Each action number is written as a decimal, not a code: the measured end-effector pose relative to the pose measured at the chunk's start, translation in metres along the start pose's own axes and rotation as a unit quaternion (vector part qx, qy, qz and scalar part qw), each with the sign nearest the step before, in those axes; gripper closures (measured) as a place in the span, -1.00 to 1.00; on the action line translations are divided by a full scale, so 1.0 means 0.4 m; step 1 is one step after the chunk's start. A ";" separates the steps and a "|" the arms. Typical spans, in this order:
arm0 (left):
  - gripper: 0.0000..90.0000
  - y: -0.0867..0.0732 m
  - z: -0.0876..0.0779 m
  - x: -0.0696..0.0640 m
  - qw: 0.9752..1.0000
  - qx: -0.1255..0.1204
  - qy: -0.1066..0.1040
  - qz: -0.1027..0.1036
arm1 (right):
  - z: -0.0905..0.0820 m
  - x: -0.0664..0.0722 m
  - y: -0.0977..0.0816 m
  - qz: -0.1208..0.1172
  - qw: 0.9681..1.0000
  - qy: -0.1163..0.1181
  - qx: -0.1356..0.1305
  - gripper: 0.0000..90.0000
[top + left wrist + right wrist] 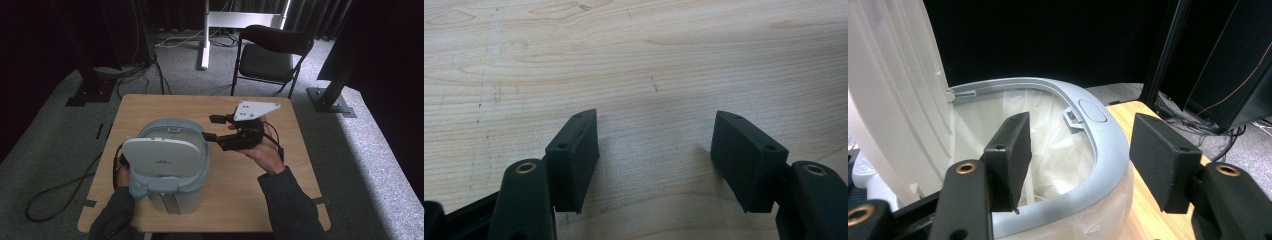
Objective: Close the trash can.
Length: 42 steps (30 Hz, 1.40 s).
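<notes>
Wooden table [240, 190], lidded bin [172, 165] logo unreadable, right hand-held gripper [212, 128] open beside rim

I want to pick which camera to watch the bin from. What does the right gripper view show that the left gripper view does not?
The right gripper view shows the bin with its grey rim, the raised white lid and the plastic liner inside, with the right gripper open over the rim. The left gripper view shows the left gripper open above bare wooden table. Both show open black jaws holding nothing, and some tabletop.
</notes>
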<state>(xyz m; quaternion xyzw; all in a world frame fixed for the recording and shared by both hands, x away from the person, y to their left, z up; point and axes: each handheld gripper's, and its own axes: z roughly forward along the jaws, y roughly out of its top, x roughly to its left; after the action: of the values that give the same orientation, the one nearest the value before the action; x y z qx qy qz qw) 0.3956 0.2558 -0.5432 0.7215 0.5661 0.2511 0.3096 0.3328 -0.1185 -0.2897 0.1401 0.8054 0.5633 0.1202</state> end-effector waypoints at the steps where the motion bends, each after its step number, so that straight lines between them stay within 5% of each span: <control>1: -0.20 0.000 0.000 0.000 1.000 0.000 0.000 0.000 | 0.000 0.000 0.000 0.000 1.000 0.000 -0.001 -0.12; 15: -0.20 0.000 0.000 0.000 1.000 0.000 0.000 0.000 | -0.006 0.013 0.028 0.011 1.000 0.011 -0.005 -0.19; 30: -0.20 0.000 0.000 0.000 1.000 0.000 0.000 0.000 | -0.022 0.021 0.051 0.035 0.998 0.050 -0.027 -0.21; 42: -0.20 0.000 0.000 0.000 1.000 0.000 0.000 0.000 | -0.024 0.034 0.067 0.031 0.997 0.061 -0.027 -0.21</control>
<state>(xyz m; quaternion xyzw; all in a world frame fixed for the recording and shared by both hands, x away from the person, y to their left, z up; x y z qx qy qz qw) 0.3956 0.2557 -0.5432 0.7212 0.5665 0.2510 0.3098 0.3192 -0.1132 -0.2617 0.1267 0.7909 0.5959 0.0571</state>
